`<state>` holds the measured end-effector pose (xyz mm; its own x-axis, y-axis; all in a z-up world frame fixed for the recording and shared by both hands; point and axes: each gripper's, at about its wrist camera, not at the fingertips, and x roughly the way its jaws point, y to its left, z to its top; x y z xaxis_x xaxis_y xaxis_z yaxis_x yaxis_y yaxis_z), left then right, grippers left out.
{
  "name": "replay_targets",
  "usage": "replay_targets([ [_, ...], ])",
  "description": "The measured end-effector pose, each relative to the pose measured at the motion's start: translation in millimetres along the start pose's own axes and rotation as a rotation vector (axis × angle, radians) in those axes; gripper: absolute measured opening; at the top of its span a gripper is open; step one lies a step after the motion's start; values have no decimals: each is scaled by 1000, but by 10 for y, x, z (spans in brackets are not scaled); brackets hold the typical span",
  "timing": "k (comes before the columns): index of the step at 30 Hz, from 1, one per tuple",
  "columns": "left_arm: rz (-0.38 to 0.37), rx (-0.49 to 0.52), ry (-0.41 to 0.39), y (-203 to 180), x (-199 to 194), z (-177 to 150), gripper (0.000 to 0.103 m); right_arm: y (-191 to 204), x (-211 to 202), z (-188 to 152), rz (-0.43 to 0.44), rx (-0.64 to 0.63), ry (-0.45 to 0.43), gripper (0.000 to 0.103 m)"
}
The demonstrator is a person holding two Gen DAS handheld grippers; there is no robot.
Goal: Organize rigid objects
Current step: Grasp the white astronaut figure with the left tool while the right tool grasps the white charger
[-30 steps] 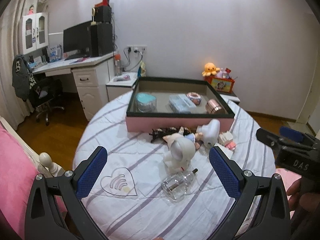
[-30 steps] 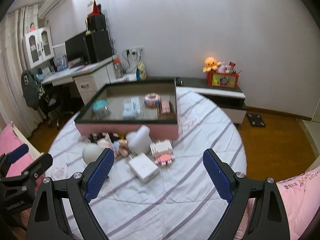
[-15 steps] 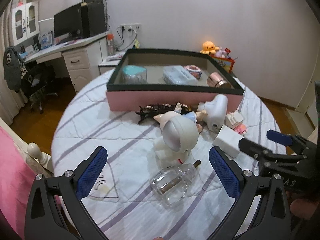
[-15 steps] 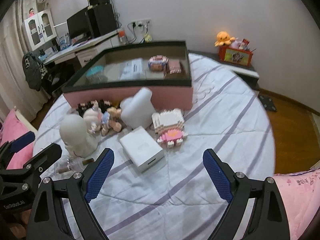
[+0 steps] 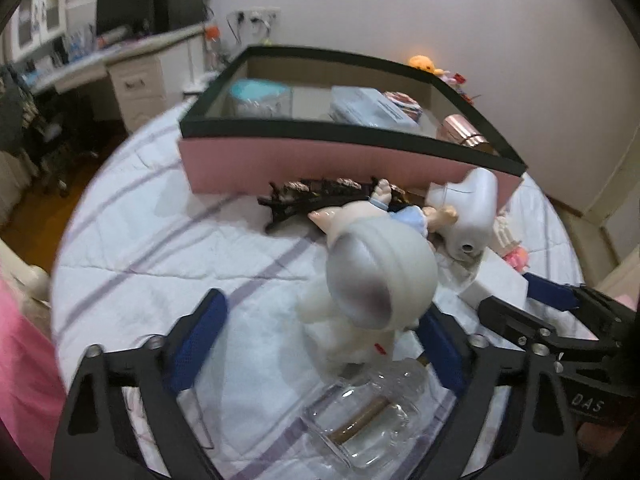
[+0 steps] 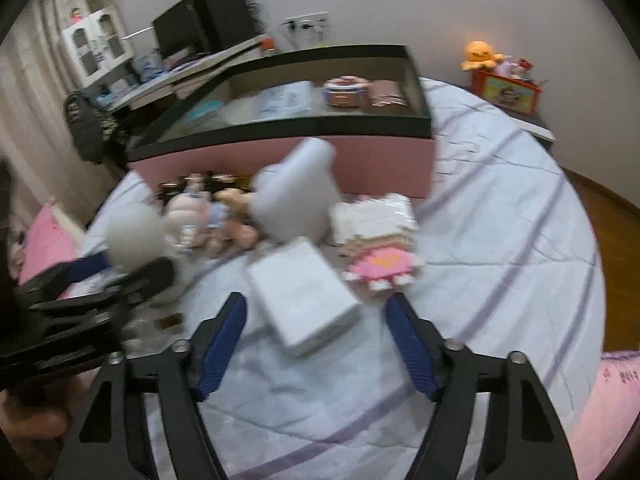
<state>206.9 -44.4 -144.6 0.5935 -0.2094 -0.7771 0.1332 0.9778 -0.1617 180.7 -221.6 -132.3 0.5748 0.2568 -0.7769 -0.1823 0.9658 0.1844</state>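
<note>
Left hand-held gripper (image 5: 320,344) (spread wide) flanks glossy round-headed figurine (image 5: 376,280).

Dim indoor light, soft shadows, motion blur across both views, heavy fisheye bending, dark vignetted corners

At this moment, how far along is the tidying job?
Done: several items already lie in the pink box. In hand: nothing; the left tool is open around the white figurine, the right tool open at the white box. Left: doll, hair clip, glass bottle.
</note>
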Motion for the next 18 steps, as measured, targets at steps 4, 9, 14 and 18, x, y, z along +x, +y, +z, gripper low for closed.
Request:
replay_targets([
  [4, -24, 29, -6, -46, -23, 1, 70, 100, 111, 15, -10, -50, 28, 69],
  [9, -29, 55, -3, -81, 24, 6, 65, 90, 149, 49, -27, -50, 8, 60],
  [14, -33, 81, -5, -138, 15, 0, 55, 60, 75, 21, 2, -43, 6, 52],
  [18, -39, 71, -11, -91, -53, -28, 55, 82, -10, -34, 18, -41, 2, 46],
])
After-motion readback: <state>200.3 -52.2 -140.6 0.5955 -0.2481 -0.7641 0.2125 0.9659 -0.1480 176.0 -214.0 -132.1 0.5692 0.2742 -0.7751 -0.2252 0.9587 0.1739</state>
